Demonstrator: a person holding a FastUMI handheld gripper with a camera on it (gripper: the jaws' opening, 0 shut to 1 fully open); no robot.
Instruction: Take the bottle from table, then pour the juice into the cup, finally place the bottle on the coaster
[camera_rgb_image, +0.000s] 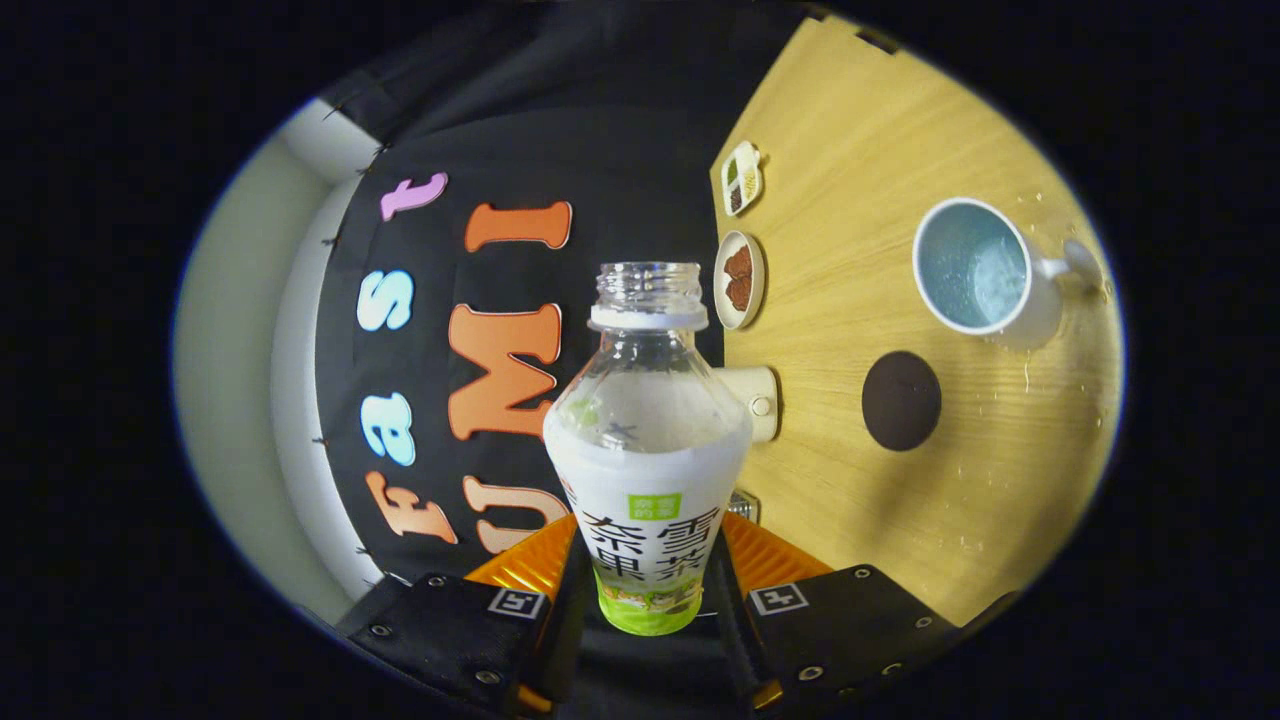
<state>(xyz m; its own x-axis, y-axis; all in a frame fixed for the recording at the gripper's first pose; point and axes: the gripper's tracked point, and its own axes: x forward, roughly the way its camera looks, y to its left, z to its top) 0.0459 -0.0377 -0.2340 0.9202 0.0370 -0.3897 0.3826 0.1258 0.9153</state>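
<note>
My gripper (648, 590) is shut on a clear plastic bottle (648, 440) with a white and green label, both fingers pressing its lower body. The bottle has no cap and its open neck points straight ahead of the fingers. The view is rolled sideways, so the wooden table (860, 470) stands like a wall beside the bottle. A white cup (985, 272) with a pale blue inside and a handle sits on the table, well off to the side of the bottle's mouth. A dark round coaster (901, 400) lies on the table between the cup and the bottle.
Two small dishes sit near the table's far edge: a round one with brown food (740, 280) and a divided one (741, 178). A small white object (757, 402) shows just behind the bottle's shoulder. Drops of liquid dot the wood around the cup.
</note>
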